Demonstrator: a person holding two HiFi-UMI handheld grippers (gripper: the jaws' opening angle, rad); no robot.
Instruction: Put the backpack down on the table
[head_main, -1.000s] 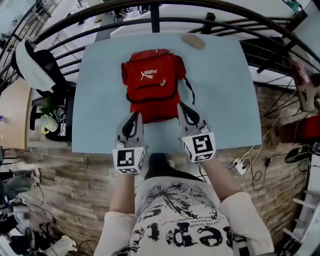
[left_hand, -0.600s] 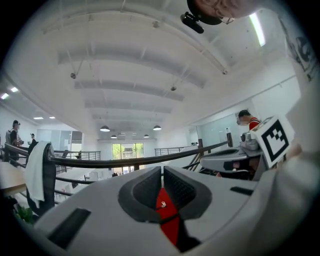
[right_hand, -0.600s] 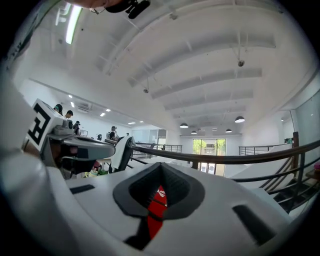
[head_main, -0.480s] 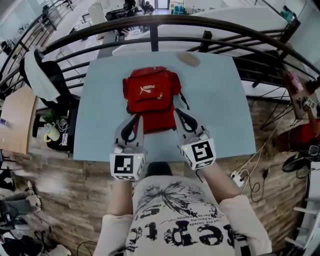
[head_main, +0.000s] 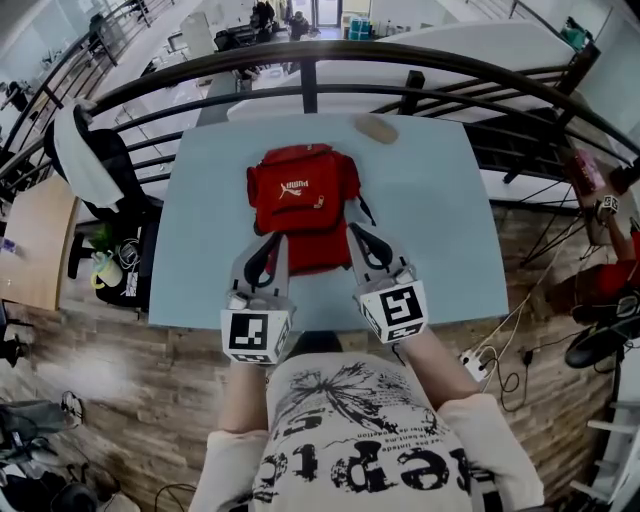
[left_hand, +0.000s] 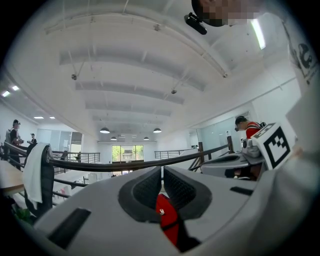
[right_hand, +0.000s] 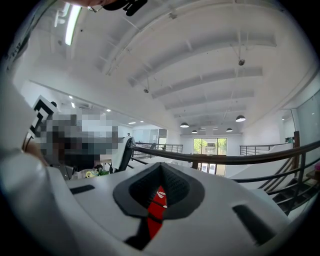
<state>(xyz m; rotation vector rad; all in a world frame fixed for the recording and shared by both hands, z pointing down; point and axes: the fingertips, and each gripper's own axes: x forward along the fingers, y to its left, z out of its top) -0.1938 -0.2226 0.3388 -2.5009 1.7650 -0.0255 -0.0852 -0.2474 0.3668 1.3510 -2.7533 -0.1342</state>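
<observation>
Head view shows the backpack (head_main: 303, 200) at the middle of the worktop (head_main: 440, 230), its near edge pinched by the left hand-held gripper (head_main: 274, 240) and right hand-held gripper (head_main: 356, 231), so it seems nearly set down, with only the release left.

In the head view my left tool (head_main: 272, 243) and right tool (head_main: 360, 232) covered the near edge of the backpack (head_main: 303, 190). Each tool's own view gave me only a red sliver. A tan object (head_main: 375, 128) at the far edge of the bench (head_main: 440, 220) was too small to identify.
</observation>
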